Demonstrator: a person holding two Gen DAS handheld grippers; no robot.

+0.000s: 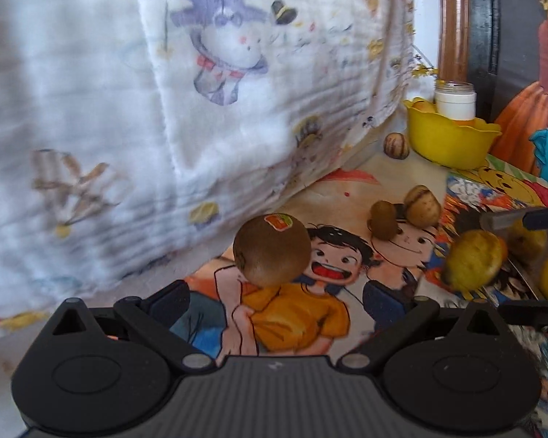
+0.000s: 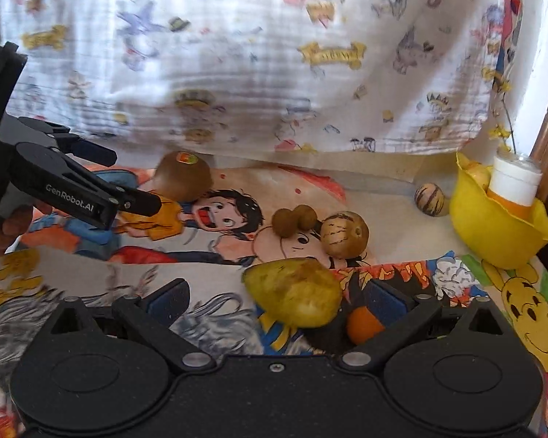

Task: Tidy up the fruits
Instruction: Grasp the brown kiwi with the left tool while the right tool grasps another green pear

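A brown kiwi [image 1: 272, 250] with a coloured sticker rests on the cartoon-print cloth [image 1: 303, 314], just ahead of my left gripper [image 1: 277, 299], whose fingers stand wide open around nothing. In the right wrist view the same kiwi [image 2: 184, 180] lies just past the left gripper [image 2: 128, 179]. A yellow-green pear [image 2: 294, 292] lies between the spread fingers of my right gripper [image 2: 279, 295], which is open and not touching it. An orange fruit [image 2: 363, 325] sits by the right finger. The pear [image 1: 473, 261] also appears in the left wrist view.
A yellow bowl [image 2: 493, 226] at the far right holds a white-capped bottle [image 2: 515, 182] and some fruit. Small brown fruits [image 2: 294, 221], a striped round fruit [image 2: 343, 233] and another striped one [image 2: 429, 199] lie mid-cloth. A printed white blanket [image 2: 274, 73] hangs behind.
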